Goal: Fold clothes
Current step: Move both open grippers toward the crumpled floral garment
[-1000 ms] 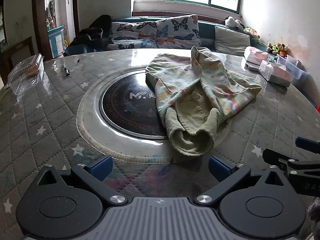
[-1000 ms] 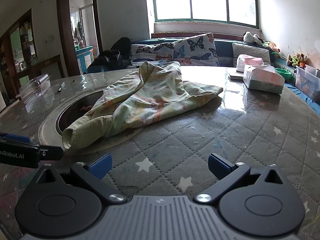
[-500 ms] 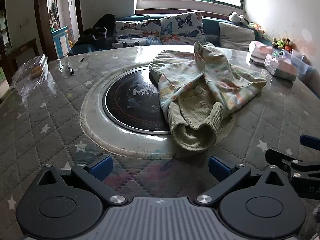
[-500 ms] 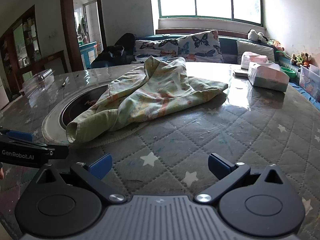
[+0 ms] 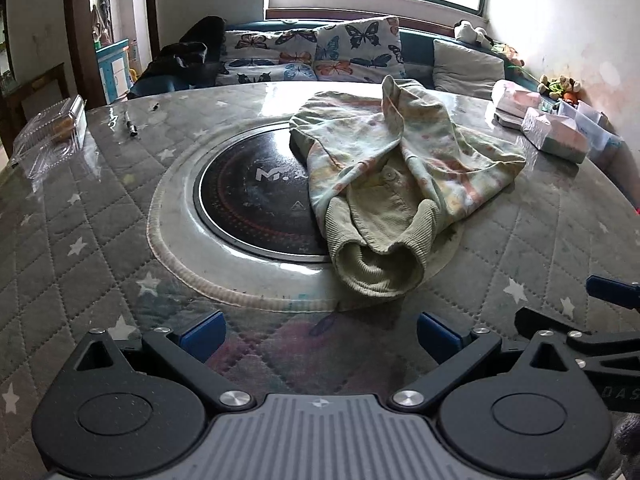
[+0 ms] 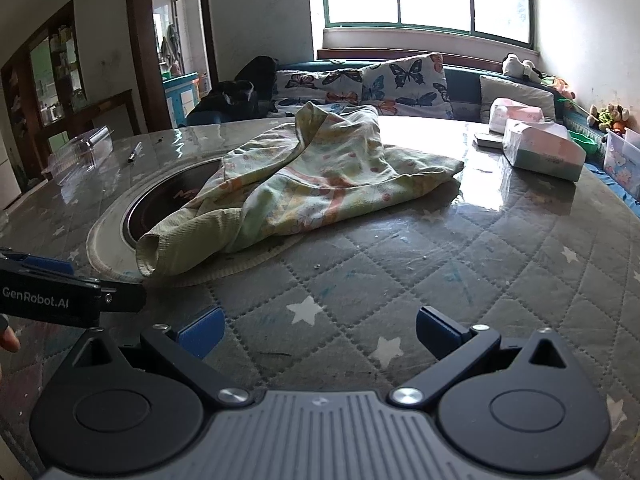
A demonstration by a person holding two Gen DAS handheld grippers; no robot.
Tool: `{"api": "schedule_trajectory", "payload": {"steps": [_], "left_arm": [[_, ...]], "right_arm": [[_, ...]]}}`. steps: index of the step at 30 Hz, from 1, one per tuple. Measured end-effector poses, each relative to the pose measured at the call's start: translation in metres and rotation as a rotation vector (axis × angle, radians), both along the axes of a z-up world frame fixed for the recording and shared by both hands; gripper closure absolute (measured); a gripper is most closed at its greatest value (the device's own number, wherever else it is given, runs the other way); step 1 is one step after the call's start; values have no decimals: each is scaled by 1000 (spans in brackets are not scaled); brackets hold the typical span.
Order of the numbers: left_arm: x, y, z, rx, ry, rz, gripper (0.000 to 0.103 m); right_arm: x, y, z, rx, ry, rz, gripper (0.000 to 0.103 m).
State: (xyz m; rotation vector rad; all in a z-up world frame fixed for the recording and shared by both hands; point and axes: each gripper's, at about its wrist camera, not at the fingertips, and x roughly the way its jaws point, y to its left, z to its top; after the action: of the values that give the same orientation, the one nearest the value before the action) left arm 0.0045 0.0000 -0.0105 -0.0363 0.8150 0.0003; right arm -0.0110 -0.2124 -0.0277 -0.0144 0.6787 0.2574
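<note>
Garment: one crumpled garment [image 5: 400, 176], pale green with a faded print, lies in a heap on the round table [image 5: 80, 216], partly over the dark cooktop disc [image 5: 256, 196] set in the table's middle; a ribbed cuff gapes toward the cameras.
Left gripper: the left gripper [image 5: 318, 330] hangs over the near table edge, blue pads spread wide, nothing between them, well short of the cuff.
Right gripper: the right gripper [image 6: 318, 328] is likewise spread wide and empty, over bare quilted cover to the right of the garment [image 6: 304, 184].
Left view only: the full cooktop disc with its white lettering, and a button on the garment's corduroy part.
Right view only: a fingertip [image 6: 8, 340] at the left edge beside the other tool's lettered side, and the flat tail of the garment reaching toward the tissue packs [image 6: 540, 152].
Both views: each catches the other gripper at its edge.
Count: one garment, two grippers, two tissue packs, one clear plastic box [image 5: 52, 132], one pen [image 5: 130, 126], butterfly cushions [image 5: 312, 56] on the sofa behind.
</note>
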Motion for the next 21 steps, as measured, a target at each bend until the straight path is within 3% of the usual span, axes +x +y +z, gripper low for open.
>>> {"api": "schedule_trajectory", "payload": {"steps": [8,21], "left_arm": [[1,-3,0,41,-9,12,0],[9,-3,-1,42,3,17,0]], "right_arm": [[1,2,1,1,2,6,0],[6,3,2,-6,3,4,0]]}}
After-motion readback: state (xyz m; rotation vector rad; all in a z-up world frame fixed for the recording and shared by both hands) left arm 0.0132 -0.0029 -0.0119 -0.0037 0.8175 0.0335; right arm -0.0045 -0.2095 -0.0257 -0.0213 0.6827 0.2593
